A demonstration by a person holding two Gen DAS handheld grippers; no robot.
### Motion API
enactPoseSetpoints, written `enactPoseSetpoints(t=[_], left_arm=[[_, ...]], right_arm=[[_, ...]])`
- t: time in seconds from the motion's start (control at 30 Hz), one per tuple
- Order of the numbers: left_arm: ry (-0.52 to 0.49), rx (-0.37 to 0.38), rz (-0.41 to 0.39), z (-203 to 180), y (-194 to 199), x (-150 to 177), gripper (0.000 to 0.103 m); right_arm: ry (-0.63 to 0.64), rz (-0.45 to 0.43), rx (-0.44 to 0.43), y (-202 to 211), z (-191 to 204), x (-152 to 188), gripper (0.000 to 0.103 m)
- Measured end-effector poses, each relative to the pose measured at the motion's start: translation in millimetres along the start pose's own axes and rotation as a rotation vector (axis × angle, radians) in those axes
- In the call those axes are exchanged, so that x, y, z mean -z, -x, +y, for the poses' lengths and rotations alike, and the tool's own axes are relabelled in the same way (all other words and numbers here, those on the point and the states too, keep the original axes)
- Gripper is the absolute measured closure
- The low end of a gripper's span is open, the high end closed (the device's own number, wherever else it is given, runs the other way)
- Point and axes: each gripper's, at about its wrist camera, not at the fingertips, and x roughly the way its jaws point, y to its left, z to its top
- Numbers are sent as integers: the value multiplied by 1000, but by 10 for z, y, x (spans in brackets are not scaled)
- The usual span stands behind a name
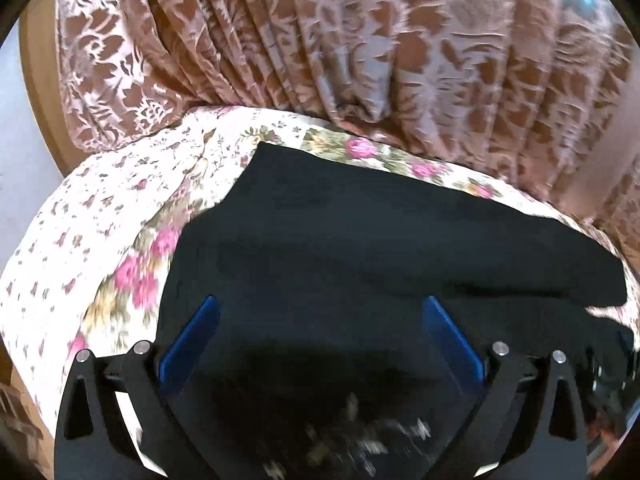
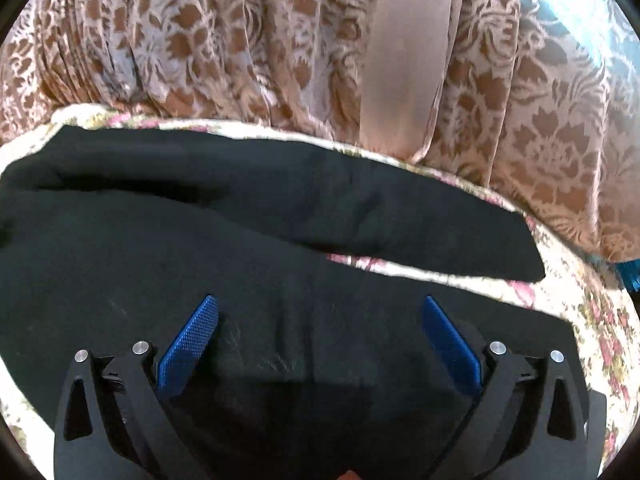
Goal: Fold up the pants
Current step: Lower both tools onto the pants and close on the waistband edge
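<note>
Both grippers, left gripper (image 1: 318, 312) and right gripper (image 2: 318, 312), hang spread and empty over black pants (image 2: 240, 280), whose long axis runs left-right across the floral bedsheet (image 1: 80, 220).

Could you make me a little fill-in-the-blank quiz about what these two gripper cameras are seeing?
1. The pants are ____ in colour.
2. They lie on a cream sheet printed with pink ____.
3. The left gripper and the right gripper both have their jaws ____.
4. The finger pads are ____ in colour.

Missing words: black; flowers; open; blue
</note>
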Motion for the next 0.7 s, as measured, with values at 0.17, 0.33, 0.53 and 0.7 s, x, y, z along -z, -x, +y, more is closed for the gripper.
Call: enactPoseSetpoints(t=[0.17,0.33,0.53,0.7], left_arm=[[103,34,12,347,-399,-428,2],[4,9,-8,403,-841,-738,6],[43,-22,27,615,-1464,-1069,26],[82,-22,8,729,-1720,-1233,27]], right_arm=[[-6,36,-10,-104,18,20,3],[-9,49,-15,-143,9,33,3],[-36,61,-41,-183,-40,41,3],[-29,58,-32,-185,-28,47,3]])
